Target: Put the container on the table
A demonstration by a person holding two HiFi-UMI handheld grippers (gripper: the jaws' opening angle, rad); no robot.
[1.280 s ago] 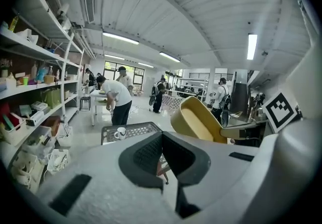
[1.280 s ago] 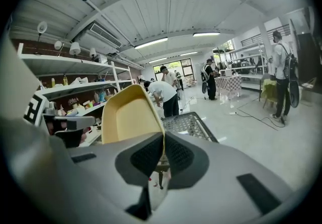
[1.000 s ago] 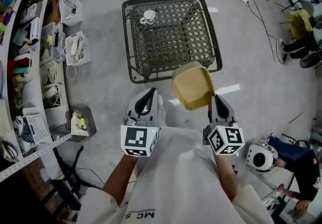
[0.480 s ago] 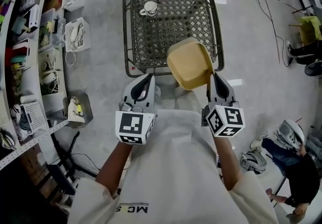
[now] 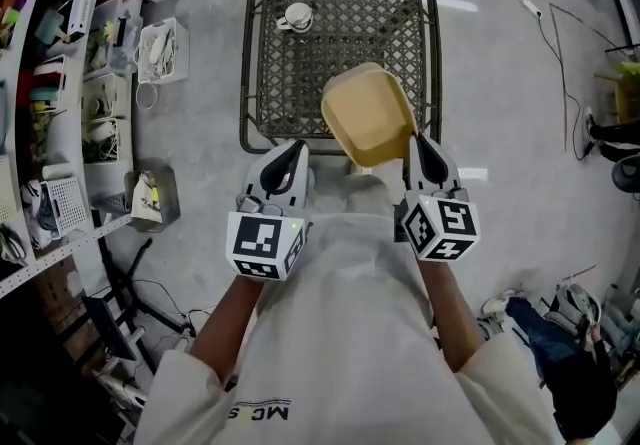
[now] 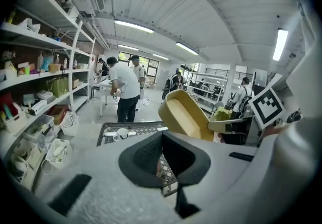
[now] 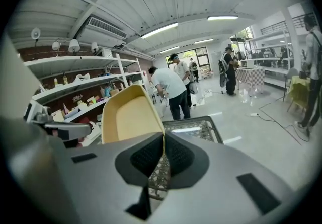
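Observation:
A tan, shallow square container (image 5: pixel 368 115) hangs tilted in the air over the near right edge of the low wicker table (image 5: pixel 400 53). My right gripper (image 5: pixel 418 159) is shut on the container's near rim; in the right gripper view the container (image 7: pixel 129 114) rises from between the closed jaws. My left gripper (image 5: pixel 292 163) is shut with nothing in it, level with the right one and just short of the table's near edge. From the left gripper view the container (image 6: pixel 183 116) shows at the right, above the table (image 6: pixel 151 128).
A white cup (image 5: pixel 296 16) stands on the table's far left corner. Shelves (image 5: pixel 50 83) with bins and clutter run along the left. Cables (image 5: pixel 560 43) lie on the grey floor to the right. People stand beyond the table (image 7: pixel 171 89).
The table has come closer to me and the container now overlaps its near right part. Both grippers keep their pose relative to my body.

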